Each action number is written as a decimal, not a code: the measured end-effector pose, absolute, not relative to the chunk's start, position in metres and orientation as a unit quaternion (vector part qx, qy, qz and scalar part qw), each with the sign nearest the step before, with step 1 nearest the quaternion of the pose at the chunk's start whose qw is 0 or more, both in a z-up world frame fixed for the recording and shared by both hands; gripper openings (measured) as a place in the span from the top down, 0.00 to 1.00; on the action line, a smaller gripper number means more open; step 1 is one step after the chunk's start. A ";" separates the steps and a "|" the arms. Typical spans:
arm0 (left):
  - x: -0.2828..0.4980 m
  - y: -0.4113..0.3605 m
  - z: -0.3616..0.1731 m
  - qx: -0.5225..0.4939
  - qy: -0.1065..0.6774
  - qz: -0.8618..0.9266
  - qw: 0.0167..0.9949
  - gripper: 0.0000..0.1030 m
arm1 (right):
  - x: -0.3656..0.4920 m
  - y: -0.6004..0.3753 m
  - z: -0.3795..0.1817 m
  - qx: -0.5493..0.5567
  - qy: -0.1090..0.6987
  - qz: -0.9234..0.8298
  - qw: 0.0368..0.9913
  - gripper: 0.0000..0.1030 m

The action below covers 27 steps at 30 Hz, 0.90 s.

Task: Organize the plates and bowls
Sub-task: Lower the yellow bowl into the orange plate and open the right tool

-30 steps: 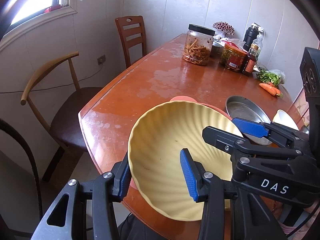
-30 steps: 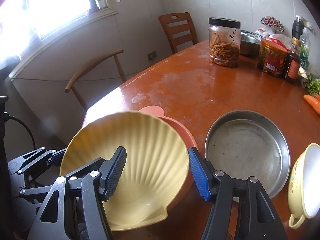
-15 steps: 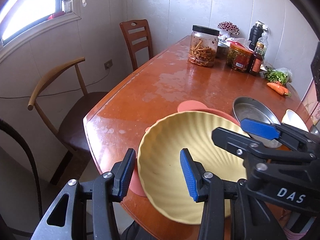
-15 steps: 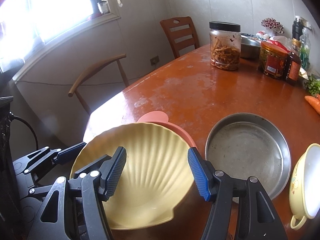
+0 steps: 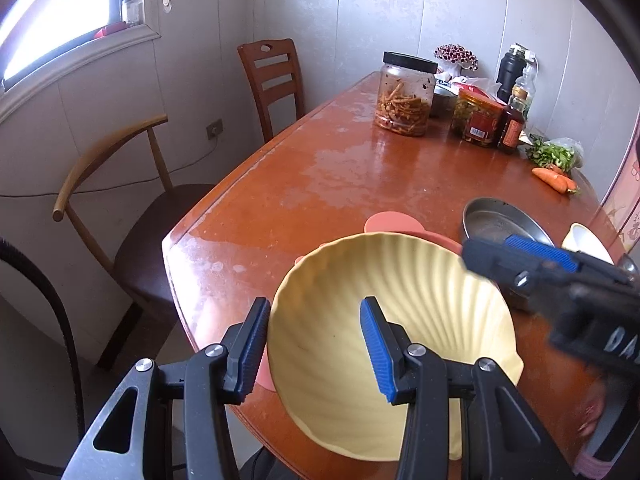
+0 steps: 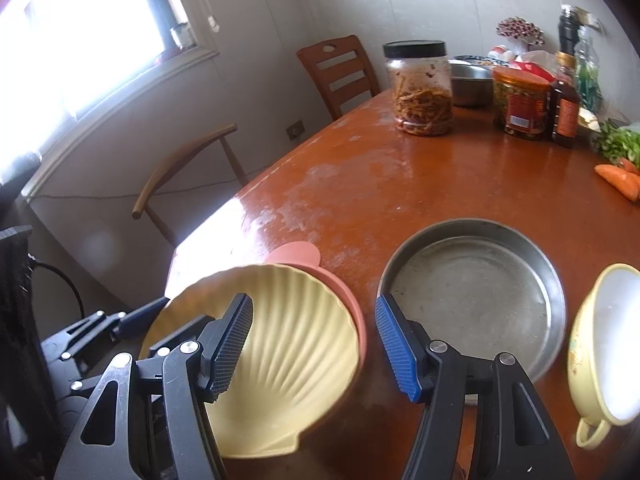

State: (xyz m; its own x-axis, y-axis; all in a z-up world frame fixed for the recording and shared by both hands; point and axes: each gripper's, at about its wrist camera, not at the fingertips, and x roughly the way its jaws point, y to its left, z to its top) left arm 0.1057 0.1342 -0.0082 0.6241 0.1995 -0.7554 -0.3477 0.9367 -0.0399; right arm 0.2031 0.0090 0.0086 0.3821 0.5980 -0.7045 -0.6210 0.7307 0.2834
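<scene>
A yellow shell-shaped bowl (image 5: 400, 308) (image 6: 296, 356) sits nested in a pink bowl (image 5: 386, 222) (image 6: 298, 254) at the near corner of the wooden table (image 5: 360, 184). My left gripper (image 5: 314, 344) is open, its fingers on either side of the yellow bowl's near rim without touching it. My right gripper (image 6: 314, 344) is open over the bowls' right rim; it also shows in the left wrist view (image 5: 532, 256). A round steel pan (image 6: 472, 296) lies right of the bowls. A cream enamel bowl with a handle (image 6: 608, 344) stands further right.
At the table's far end stand a jar of pickles (image 5: 406, 100), a red-labelled jar (image 5: 478, 124), sauce bottles (image 5: 514, 120), greens and carrots (image 5: 554, 178). Two chairs (image 5: 120, 208) (image 5: 274, 80) stand along the left side by the wall.
My left gripper has opened and drawn back from the yellow bowl's rim. Both grippers have pulled back and up; the yellow bowl now rests in the pink bowl.
</scene>
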 end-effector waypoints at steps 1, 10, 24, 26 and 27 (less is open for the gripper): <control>0.104 0.135 -0.007 -0.097 0.403 0.148 0.898 0.55 | 0.203 0.005 0.012 -0.010 0.416 0.362 0.834 0.35; 0.086 0.140 0.006 -0.117 0.375 0.127 0.911 0.55 | 0.202 -0.036 0.015 0.000 0.438 0.308 0.844 0.35; 0.071 0.121 0.002 -0.106 0.386 0.082 0.913 0.54 | 0.210 -0.031 -0.007 -0.005 0.484 0.318 0.815 0.36; 0.071 0.122 0.000 -0.108 0.390 0.080 0.911 0.54 | 0.212 -0.032 -0.012 -0.005 0.496 0.317 0.808 0.36; 0.070 0.123 0.000 -0.107 0.391 0.081 0.911 0.54 | 0.212 -0.033 -0.015 -0.003 0.501 0.315 0.806 0.36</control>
State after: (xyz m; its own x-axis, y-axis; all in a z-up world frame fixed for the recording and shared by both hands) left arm 0.0702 0.1225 -0.0005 0.6813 0.0635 -0.7292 -0.2310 0.9640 -0.1319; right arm 0.2124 -0.0332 -0.0148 0.3000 0.5054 -0.8091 -0.5108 0.8014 0.3111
